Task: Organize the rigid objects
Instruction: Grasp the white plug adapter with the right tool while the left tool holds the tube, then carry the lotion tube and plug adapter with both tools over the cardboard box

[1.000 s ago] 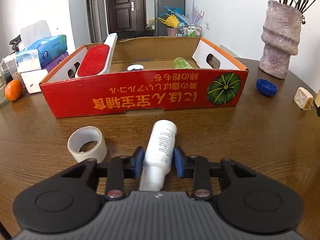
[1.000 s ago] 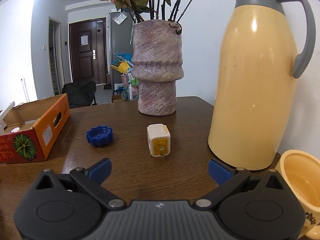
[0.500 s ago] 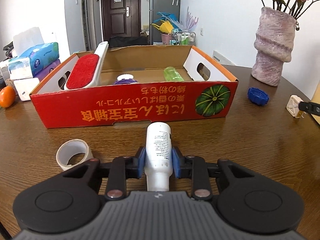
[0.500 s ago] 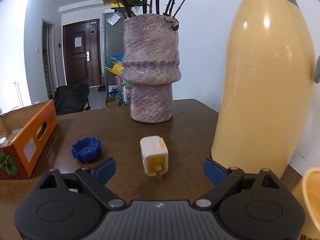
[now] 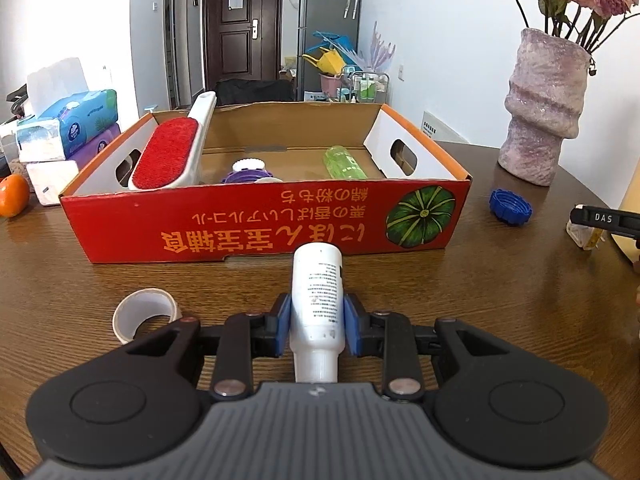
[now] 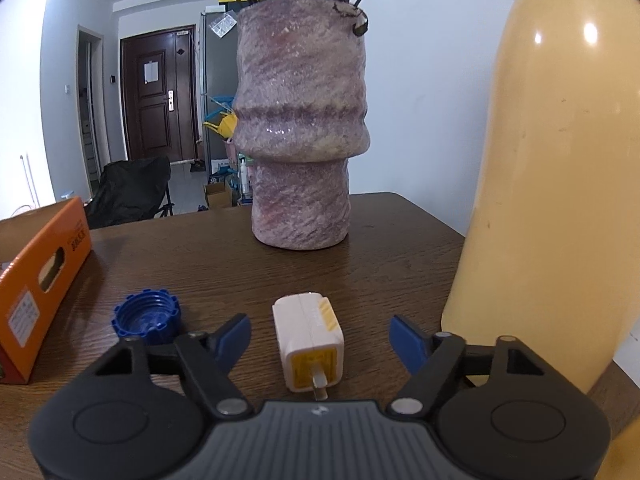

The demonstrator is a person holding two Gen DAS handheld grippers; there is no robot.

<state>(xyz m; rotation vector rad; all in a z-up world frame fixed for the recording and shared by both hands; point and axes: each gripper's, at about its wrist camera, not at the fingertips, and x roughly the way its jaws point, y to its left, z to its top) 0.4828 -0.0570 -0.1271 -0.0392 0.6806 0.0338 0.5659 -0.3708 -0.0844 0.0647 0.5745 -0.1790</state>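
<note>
My left gripper (image 5: pixel 314 320) is shut on a white bottle (image 5: pixel 317 292), which points at the red cardboard box (image 5: pixel 264 228) just ahead. In the box lie a red lint brush (image 5: pixel 170 156), a green bottle (image 5: pixel 345 163) and a purple-and-white lid (image 5: pixel 249 172). A tape roll (image 5: pixel 145 313) sits on the table to the left of the fingers. My right gripper (image 6: pixel 320 334) is closing around a white-and-yellow plug adapter (image 6: pixel 310 340); the blue pads stand on both sides of it with gaps left. A blue cap (image 6: pixel 147 315) lies to its left.
A purple vase (image 6: pixel 302 128) stands behind the adapter and a tall yellow thermos jug (image 6: pixel 560 184) close on the right. Tissue packs (image 5: pixel 68 128) and an orange (image 5: pixel 14 200) sit left of the box. The table edge runs behind the vase.
The right gripper came forward to the adapter and its jaws narrowed around it. The left gripper closed on the white bottle and lifted it slightly toward the box.
</note>
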